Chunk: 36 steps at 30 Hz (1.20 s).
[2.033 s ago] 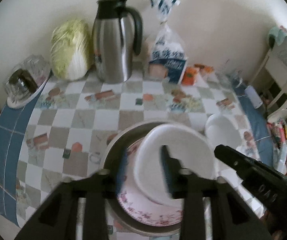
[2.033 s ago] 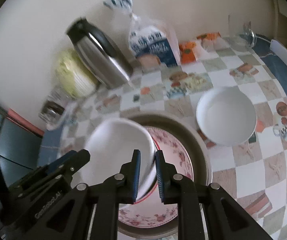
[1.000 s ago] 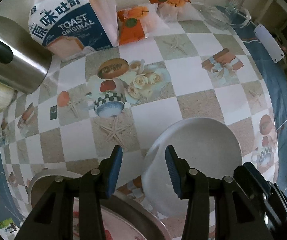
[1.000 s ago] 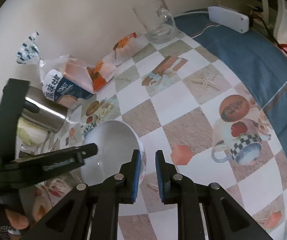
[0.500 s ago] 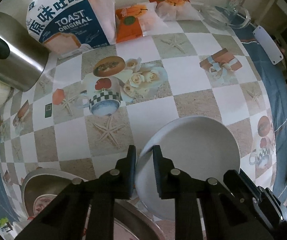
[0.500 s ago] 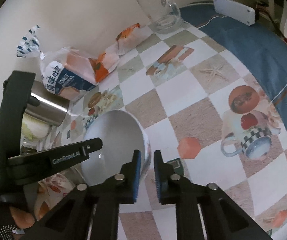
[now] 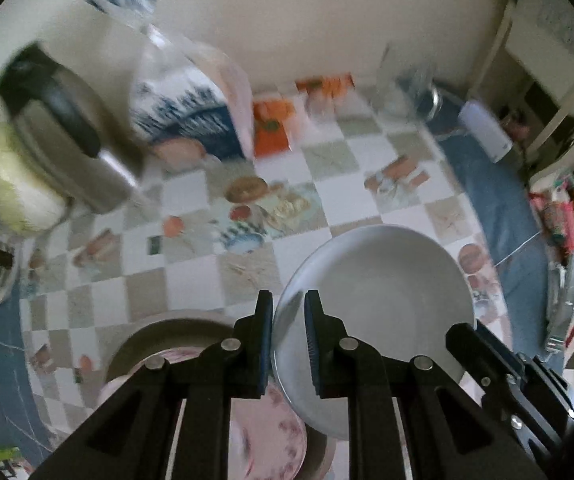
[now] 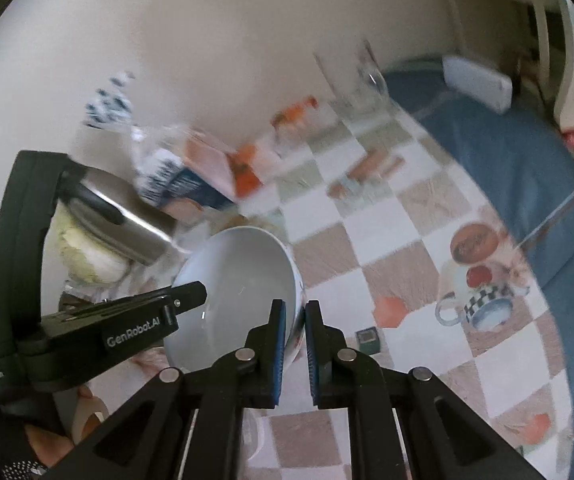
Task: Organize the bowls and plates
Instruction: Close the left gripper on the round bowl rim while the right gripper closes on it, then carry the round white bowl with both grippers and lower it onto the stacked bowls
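Two grippers pinch one white bowl (image 7: 383,304) between them, each clamped on its rim from an opposite side. The left gripper (image 7: 289,340) has its jaws closed on the bowl's near-left edge, one blue pad inside the rim and one outside, and the right gripper (image 8: 295,336) grips the far edge the same way; in the left wrist view the right gripper shows as a black bar at the lower right, touching the bowl. The bowl is off the checkered tablecloth (image 7: 327,184), tilted, with its hollow facing the left camera. Below and left of it sits a floral plate (image 7: 275,436) inside a wider grey dish (image 7: 159,328), both partly hidden by the left gripper's fingers. Toward the wall stand a steel thermos jug (image 7: 71,136), a napa cabbage (image 7: 15,192) beside it, a bag of toast bread (image 7: 191,108), orange snack packets (image 7: 273,128) and a clear glass mug (image 8: 367,76). A white remote-like box (image 7: 485,136) lies on the blue border of the cloth. Much of the background is blurred. In the right wrist view a person's hand (image 8: 47,444) holds the left gripper's handle at the lower left.
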Available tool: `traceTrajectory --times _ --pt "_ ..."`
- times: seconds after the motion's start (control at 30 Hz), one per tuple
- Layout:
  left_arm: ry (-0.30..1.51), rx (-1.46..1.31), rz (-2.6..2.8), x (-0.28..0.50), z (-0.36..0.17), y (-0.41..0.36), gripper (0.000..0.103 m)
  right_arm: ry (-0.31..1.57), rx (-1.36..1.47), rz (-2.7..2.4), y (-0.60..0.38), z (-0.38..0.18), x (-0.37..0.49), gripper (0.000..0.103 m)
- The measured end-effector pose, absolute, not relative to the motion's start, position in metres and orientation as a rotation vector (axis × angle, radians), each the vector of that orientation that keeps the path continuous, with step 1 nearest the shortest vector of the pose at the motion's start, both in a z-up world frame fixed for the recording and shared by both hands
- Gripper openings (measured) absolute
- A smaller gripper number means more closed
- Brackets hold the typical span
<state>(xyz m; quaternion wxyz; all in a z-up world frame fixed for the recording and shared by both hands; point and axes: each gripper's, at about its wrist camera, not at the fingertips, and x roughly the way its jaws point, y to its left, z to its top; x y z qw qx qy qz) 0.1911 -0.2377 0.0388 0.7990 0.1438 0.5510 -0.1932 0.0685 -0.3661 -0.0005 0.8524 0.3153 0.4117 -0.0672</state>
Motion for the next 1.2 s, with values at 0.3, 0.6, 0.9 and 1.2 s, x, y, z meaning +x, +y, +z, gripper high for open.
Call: traceTrajectory --times 0.3,0.6,0.9,1.2 --pt "1.098 0.239 -0.34 0.159 0.096 -0.147 0.016 0.847 0.598 -0.015 -0.293 0.045 0.058 0.011" --pt "1.16 0.16 -0.296 0.152 0.072 -0.084 0.016 0.889 0.526 0.049 -0.235 0.051 0.06 0.011" --pt "1.231 0.151 -0.283 0.155 0.036 -0.073 0.016 0.949 0.463 0.044 -0.217 0.032 0.071 0.011" --pt "1.241 0.163 -0.283 0.156 0.03 -0.071 0.016 0.989 0.438 0.033 -0.21 0.018 0.077 0.011"
